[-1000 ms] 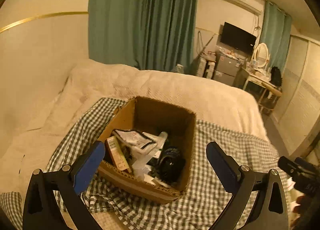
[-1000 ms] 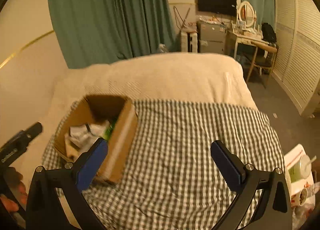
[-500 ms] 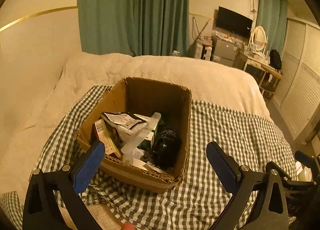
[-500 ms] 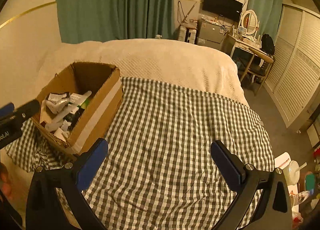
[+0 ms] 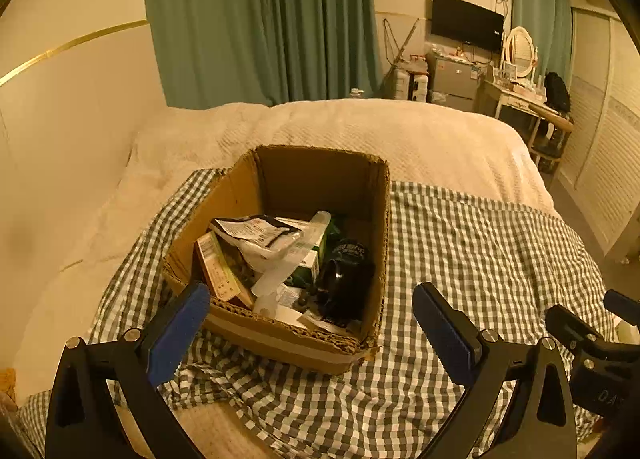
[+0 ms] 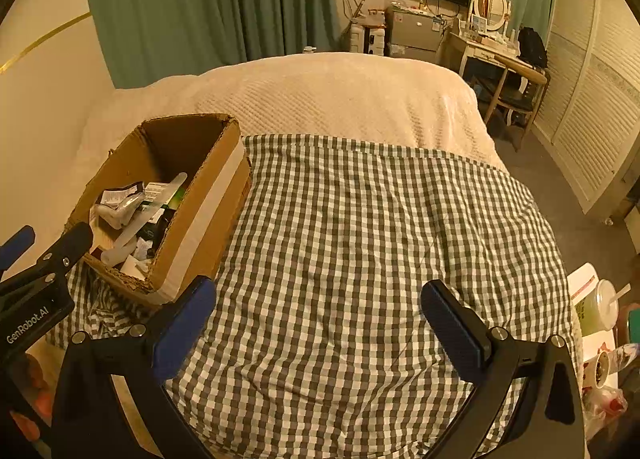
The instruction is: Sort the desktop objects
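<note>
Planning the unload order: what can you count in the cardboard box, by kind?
Foil pouches: 1
Clear plastic tubes: 1
Small cartons: 2, tan and green
Black round objects: 1
Total: 5 told apart; loose bits beneath are too jumbled to count in the cardboard box.

Each hand-held gripper has a black frame with silver screws. The fingers [image 5: 178, 333] carry blue pads. The left hand-held gripper [image 6: 36, 291] bears white "GenRobot.AI" lettering

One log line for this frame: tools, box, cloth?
left tool: open, empty | right tool: open, empty | cardboard box: full, untouched | checkered cloth: bare
</note>
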`<state>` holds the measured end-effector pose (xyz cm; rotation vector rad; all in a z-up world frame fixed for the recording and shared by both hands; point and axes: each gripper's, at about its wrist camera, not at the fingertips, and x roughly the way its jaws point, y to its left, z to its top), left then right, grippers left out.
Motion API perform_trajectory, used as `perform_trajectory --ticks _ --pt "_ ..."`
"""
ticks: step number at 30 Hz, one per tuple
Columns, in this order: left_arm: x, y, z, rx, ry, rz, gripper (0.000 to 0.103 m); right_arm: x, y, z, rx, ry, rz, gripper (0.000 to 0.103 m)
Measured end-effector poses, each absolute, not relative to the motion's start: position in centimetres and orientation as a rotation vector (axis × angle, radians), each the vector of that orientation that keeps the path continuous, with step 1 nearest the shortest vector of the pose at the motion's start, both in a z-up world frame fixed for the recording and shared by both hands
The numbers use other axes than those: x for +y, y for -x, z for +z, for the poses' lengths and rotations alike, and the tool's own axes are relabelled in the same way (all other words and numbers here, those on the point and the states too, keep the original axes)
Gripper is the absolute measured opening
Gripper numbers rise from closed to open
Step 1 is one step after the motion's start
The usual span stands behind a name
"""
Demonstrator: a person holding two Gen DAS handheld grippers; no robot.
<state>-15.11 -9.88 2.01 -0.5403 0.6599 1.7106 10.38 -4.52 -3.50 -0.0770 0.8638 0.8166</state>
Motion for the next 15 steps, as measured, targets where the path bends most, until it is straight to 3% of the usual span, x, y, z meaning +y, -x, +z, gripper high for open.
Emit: perform_trajectory --ticks 15 --pt "-10.0 16.3 2.0 0.606 0.559 1.763 0.103 -5.3 -11.4 -4.4 0.924 0.038 0.785 0.102"
